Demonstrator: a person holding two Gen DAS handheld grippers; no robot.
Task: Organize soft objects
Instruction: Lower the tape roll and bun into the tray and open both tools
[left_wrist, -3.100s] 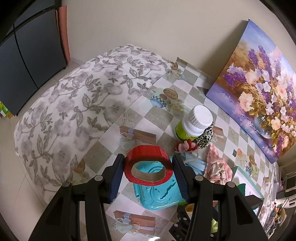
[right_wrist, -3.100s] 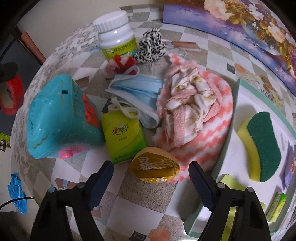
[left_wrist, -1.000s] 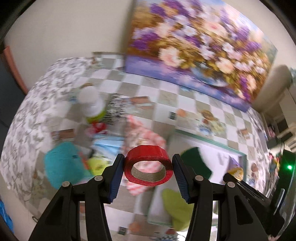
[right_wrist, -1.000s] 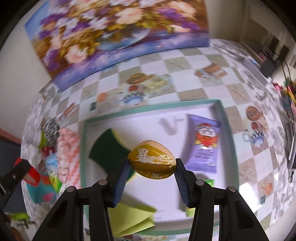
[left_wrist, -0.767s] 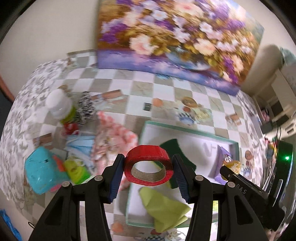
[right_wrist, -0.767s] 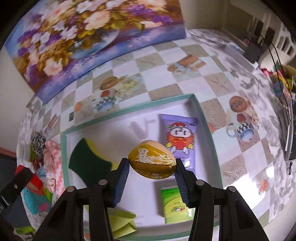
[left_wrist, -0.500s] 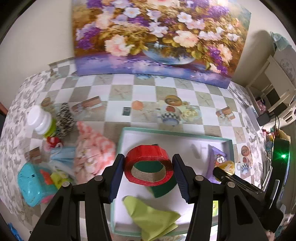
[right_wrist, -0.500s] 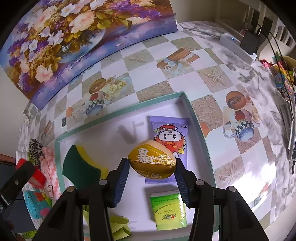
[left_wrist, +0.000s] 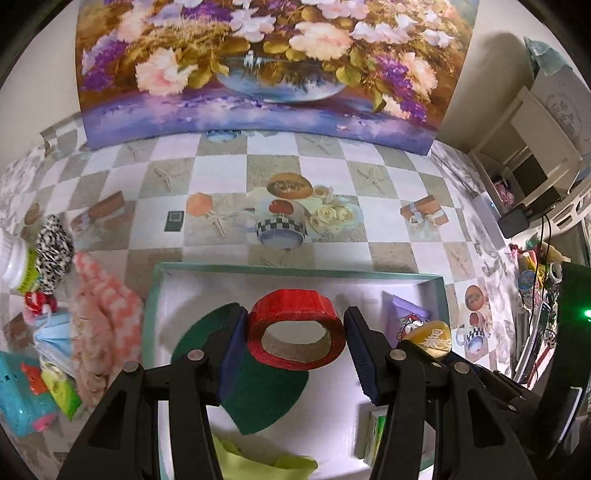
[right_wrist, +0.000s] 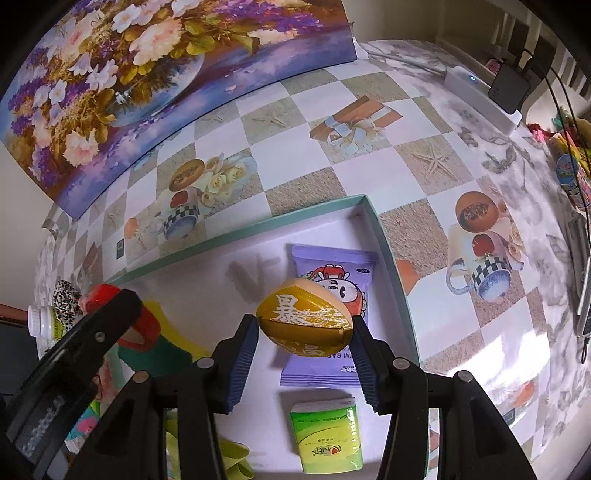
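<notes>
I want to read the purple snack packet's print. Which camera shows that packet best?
The right wrist view: the purple snack packet lies flat in the tray, cartoon face up, partly behind the yellow pouch. The left wrist view shows only a sliver beside the left gripper.

Gold pouch (right_wrist: 306, 319) above tray (right_wrist: 384, 236)
</notes>
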